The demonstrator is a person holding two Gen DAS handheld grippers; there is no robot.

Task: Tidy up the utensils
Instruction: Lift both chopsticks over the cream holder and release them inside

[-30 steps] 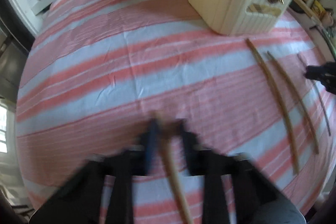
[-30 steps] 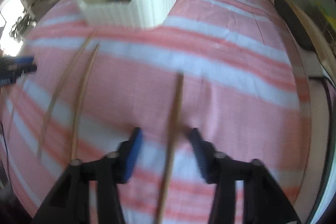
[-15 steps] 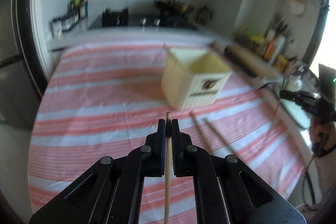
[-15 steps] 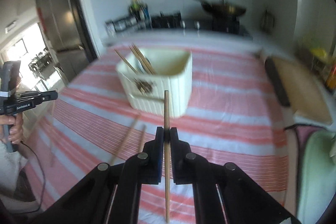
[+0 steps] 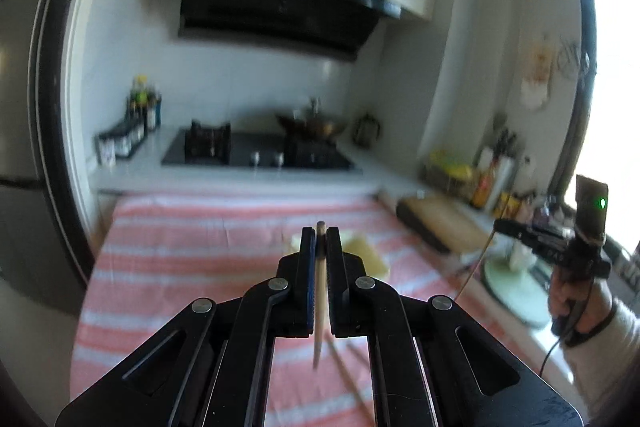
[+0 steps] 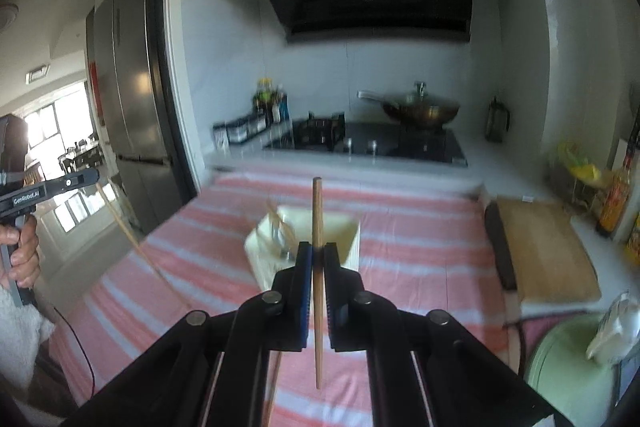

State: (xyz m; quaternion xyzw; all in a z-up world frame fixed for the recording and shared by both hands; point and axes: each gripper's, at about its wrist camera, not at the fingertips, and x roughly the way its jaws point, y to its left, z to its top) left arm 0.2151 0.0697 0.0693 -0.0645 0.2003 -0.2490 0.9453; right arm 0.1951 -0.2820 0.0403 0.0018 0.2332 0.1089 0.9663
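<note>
My left gripper (image 5: 320,239) is shut on a wooden chopstick (image 5: 319,307), held upright above the striped cloth. My right gripper (image 6: 318,253) is shut on another wooden chopstick (image 6: 317,227), also upright. The cream utensil holder (image 6: 344,239) stands on the cloth just beyond the right gripper, with several chopsticks inside. In the left wrist view the holder (image 5: 368,255) is mostly hidden behind the fingers. Two more chopsticks (image 5: 348,371) lie on the cloth below the left gripper. The right gripper with its chopstick also shows in the left wrist view (image 5: 504,227).
A red and white striped cloth (image 6: 420,227) covers the table. A wooden cutting board (image 6: 544,247) lies at the right. A stove with a wok (image 6: 420,111) is behind. A green round object (image 6: 568,367) sits at the lower right.
Both grippers closed on chopsticks lying on the cloth and lifted them high. The views have tilted up from the table to the kitchen wall.
</note>
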